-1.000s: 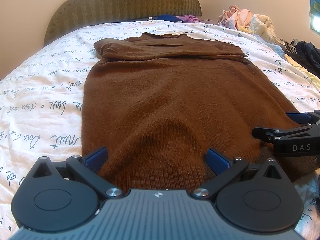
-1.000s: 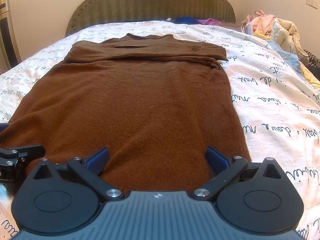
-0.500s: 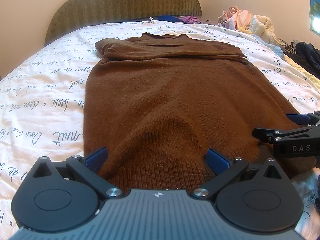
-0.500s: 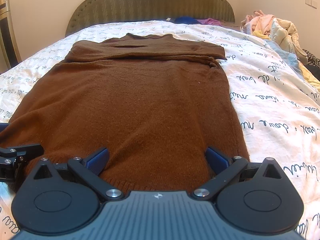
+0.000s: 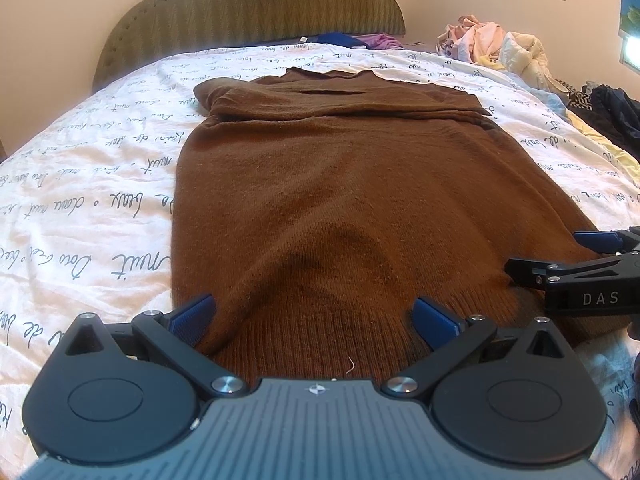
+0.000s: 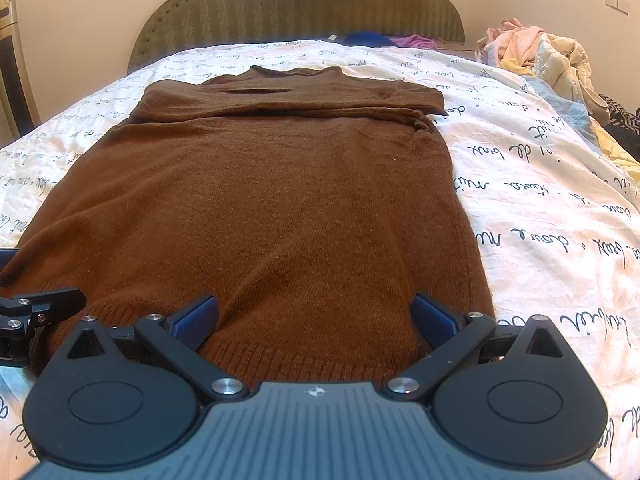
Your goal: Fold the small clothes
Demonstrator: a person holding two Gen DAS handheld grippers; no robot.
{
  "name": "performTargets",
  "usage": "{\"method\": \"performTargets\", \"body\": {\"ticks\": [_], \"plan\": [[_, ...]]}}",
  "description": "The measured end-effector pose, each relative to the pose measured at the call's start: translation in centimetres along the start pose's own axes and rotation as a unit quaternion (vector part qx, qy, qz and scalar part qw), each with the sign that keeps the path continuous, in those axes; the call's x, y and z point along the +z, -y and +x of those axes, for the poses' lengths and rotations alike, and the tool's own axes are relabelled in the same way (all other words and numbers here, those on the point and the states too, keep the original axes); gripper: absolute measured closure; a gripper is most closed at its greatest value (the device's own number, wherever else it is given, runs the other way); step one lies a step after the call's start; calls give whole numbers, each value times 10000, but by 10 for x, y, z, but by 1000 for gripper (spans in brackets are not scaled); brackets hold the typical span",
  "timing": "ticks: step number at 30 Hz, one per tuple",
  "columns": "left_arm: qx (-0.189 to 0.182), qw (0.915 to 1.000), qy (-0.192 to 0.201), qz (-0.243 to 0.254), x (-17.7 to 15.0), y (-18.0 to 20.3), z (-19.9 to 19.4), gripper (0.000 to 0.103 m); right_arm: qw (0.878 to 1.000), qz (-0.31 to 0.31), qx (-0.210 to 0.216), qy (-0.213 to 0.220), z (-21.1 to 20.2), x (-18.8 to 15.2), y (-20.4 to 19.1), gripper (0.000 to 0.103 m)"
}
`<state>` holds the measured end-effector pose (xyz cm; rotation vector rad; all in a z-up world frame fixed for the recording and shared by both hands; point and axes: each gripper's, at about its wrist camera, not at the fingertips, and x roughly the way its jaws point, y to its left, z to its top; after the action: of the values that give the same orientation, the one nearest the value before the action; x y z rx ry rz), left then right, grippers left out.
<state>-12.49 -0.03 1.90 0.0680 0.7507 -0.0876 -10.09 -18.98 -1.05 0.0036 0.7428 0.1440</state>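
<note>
Left to right: left gripper (image 5: 314, 314) spread wide, blue pads either side of ribbed hem, nothing clamped. Brown sweater (image 5: 340, 200) lies flat on bed (image 5: 100, 200), sleeves folded across chest, collar toward green headboard (image 5: 256, 4). Right gripper (image 6: 314, 312) likewise wide open over hem near sweater's right edge, holding nothing. Pile of clothes (image 6: 540, 52) sits at far right of bed.

Both grippers sit a little closer over the ribbed hem of the brown sweater (image 5: 352, 200) than a second ago. More hem ribbing shows between the spread fingers of the left gripper (image 5: 314, 314) and of the right gripper (image 6: 314, 314), and the hem edge lies nearer each camera.
</note>
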Motion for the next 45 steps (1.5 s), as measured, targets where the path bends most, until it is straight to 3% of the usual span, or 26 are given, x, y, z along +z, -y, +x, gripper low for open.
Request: {"method": "performTargets", "body": {"ticks": [14,17,20,22,25,28,30,33,35,37,38,42,44,45], "plan": [[5,9999,117,33,-5,0,-10,0,10000,-35,14,-28,-9,-6,-2,0],[-228,9994,224,-121,-3,-12,-24,0,9994,134,319,11,-23,-4,11,0],[-627,9954,223,-694,-2,-41,-34,0,9910,847,963,373,-46,-8,50,0],[-848,9888,153,-1217,-3,-67,-31,0,9779,1461,1457,329,-50,-10,86,0],[-918,9765,-31,-1948,-2,-97,-19,1,9526,2340,1896,-430,-31,-12,134,0],[-1063,9617,-20,-2525,4,-119,-14,2,9216,2959,2448,-564,-21,-14,164,0],[-1337,9488,-58,-2861,7,-129,-8,2,9150,2992,2590,-786,-15,-11,168,0],[-1857,9253,-416,-3279,7,-137,10,2,9068,2946,2834,-1032,-9,-7,167,0],[-2156,9183,-487,-3284,9,-137,14,2,8974,2905,3100,-1193,-7,-5,164,0],[-2688,8986,-713,-3393,6,-140,21,3,8931,2825,3257,-1281,-7,-5,159,0],[-2840,8927,-780,-3412,3,-140,22,4,8929,2777,3293,-1310,-7,-6,157,0],[-2958,8887,-961,-3370,1,-145,26,18,8872,2814,3414,-1311,-8,-8,157,1],[-2947,8868,-1151,-3370,1,-148,31,43,8784,2952,3517,-1328,-4,-11,161,13],[-2895,8888,-1239,-3329,1,-149,33,46,8763,2993,3517,-1372,-1,-11,162,18]]}}
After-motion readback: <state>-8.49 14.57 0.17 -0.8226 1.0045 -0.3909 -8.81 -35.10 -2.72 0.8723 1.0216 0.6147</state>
